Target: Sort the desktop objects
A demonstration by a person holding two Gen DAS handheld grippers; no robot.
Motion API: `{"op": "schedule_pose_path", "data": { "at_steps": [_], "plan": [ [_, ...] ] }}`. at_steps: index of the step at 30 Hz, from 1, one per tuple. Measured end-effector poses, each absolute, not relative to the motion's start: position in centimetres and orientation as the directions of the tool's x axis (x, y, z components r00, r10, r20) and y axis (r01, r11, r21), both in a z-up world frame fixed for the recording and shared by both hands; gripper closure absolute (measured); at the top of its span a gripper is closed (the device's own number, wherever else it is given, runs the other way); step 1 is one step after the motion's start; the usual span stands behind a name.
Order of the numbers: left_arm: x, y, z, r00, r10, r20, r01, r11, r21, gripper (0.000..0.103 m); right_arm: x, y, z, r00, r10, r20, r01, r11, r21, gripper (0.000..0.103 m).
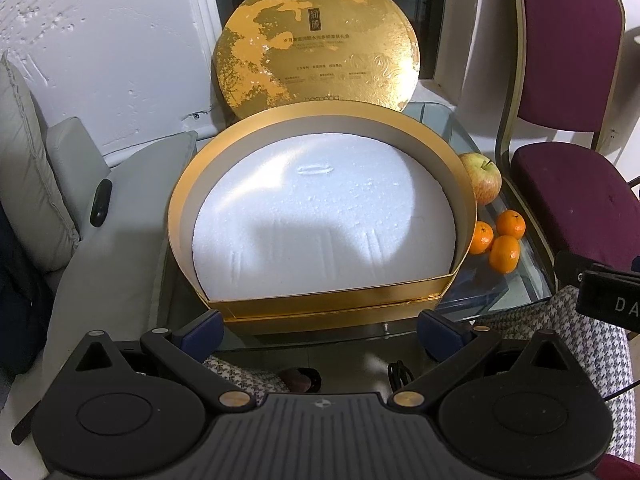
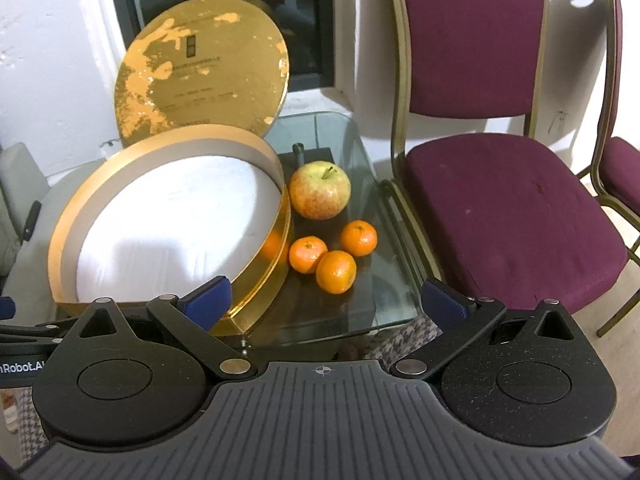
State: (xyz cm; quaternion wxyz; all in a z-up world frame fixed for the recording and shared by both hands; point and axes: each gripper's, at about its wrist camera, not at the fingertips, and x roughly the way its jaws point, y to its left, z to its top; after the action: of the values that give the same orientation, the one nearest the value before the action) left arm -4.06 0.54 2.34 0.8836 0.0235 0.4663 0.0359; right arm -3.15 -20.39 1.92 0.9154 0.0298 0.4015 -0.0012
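Nearest the lens, the left gripper (image 1: 320, 326) hangs with its blue-padded fingers spread wide and nothing between them, held just short of the front wall of the gold box (image 1: 320, 304). The right gripper (image 2: 326, 300) is likewise spread and empty, hovering at the near edge of the glass table (image 2: 360, 320), with houndstooth fabric (image 2: 404, 338) showing below the glass. The box sits open on the table — a white foam insert (image 1: 320, 216) fills its floor. To the right of the box, three mandarins (image 2: 336, 272) lie clustered on the glass, the nearest two touching, and just beyond them stands an apple (image 2: 320, 190), stem up, close to the box wall. Behind the box its round gold lid (image 1: 316, 44) is propped upright, leaning back toward the window frame. Farther right, beside the table, stands a maroon chair (image 2: 508, 216) with a gold-coloured frame, and a grey cushion (image 1: 120, 216) lies to the left of the table.
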Motion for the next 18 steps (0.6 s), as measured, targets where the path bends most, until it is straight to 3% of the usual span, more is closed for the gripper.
{"op": "schedule_pose_path", "data": {
  "at_steps": [18],
  "plan": [
    [-3.77,0.37,2.02,0.554,0.087,-0.828,-0.046,0.996,0.074,0.001,-3.18,-20.35,1.82,0.637,-0.016,-0.771,0.044,0.999,0.015,0.000]
  ]
}}
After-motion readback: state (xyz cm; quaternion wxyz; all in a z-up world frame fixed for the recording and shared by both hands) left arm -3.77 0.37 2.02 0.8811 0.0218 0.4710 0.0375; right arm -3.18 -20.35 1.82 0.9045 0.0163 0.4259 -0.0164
